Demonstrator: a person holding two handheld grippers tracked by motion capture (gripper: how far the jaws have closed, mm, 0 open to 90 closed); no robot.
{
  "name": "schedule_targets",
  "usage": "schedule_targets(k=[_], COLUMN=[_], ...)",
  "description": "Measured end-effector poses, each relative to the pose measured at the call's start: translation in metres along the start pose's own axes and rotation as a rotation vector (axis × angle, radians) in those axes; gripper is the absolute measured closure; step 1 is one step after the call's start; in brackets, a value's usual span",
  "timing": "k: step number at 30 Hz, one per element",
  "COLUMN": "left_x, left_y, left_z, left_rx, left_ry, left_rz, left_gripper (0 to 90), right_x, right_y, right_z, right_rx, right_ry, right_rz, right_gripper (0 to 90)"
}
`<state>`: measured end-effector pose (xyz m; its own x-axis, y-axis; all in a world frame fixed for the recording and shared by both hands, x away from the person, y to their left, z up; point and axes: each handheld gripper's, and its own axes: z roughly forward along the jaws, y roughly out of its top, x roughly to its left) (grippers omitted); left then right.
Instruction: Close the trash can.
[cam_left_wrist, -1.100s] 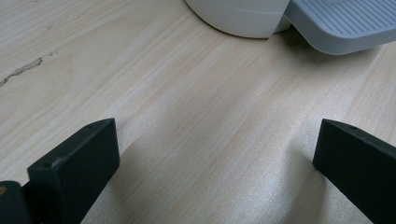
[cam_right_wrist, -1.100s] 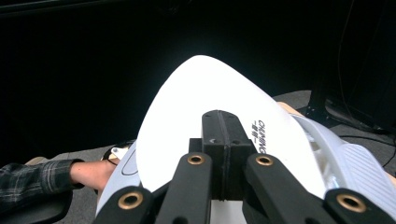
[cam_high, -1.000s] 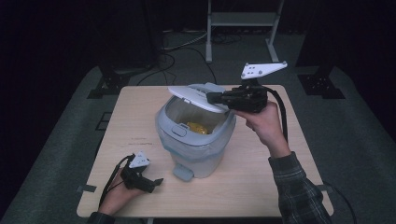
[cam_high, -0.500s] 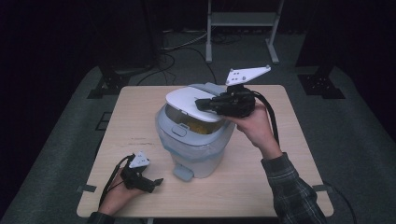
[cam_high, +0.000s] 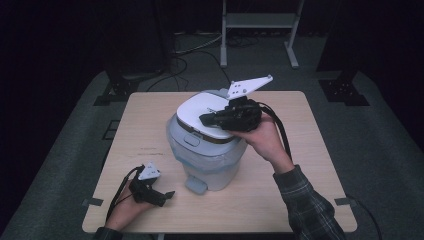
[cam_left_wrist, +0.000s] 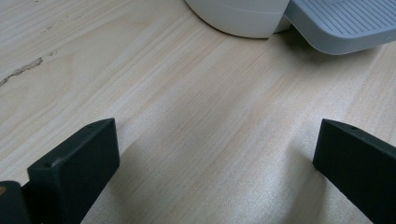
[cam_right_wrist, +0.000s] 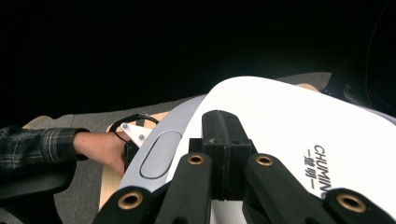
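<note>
A pale grey pedal bin (cam_high: 210, 162) stands mid-table, its white lid (cam_high: 200, 111) lying low over the rim with a thin dark gap along the front. My right gripper (cam_high: 206, 119) is shut and lies flat on top of the lid, pointing left. In the right gripper view the shut jaws (cam_right_wrist: 223, 122) rest on the white lid (cam_right_wrist: 299, 116), nothing between them. My left gripper (cam_high: 167, 195) rests on the table at front left, open, next to the bin's pedal (cam_high: 195, 186). In the left gripper view the pedal (cam_left_wrist: 345, 23) and bin base (cam_left_wrist: 243, 16) lie beyond the empty jaws.
The wooden table (cam_high: 310, 200) has free room on both sides of the bin. A clear liner (cam_high: 182, 150) folds over the bin's rim. Behind the table stand a metal frame (cam_high: 260, 30) and floor cables (cam_high: 192, 47). The left hand (cam_right_wrist: 100, 149) appears past the lid.
The raised lid has come down over the bin under my right gripper, which moved left and slightly down. The yellow contents are now covered. The left gripper has not moved.
</note>
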<state>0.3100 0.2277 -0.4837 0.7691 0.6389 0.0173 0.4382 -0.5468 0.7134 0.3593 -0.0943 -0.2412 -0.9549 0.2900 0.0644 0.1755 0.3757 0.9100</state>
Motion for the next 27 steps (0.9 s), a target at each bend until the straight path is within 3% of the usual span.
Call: schedule_targets(k=[16, 27], left_x=[0.0, 0.0], left_y=[0.0, 0.0], left_z=[0.0, 0.0], left_rx=[0.0, 0.001], left_ry=[0.0, -0.005], left_rz=[0.0, 0.005], left_gripper=[0.0, 0.0], right_x=[0.009, 0.012], right_y=[-0.004, -0.006], right_z=[0.015, 0.018], right_rx=[0.062, 0.079], right_ry=[0.002, -0.016], right_rz=[-0.054, -0.043], right_gripper=[89.9, 90.0])
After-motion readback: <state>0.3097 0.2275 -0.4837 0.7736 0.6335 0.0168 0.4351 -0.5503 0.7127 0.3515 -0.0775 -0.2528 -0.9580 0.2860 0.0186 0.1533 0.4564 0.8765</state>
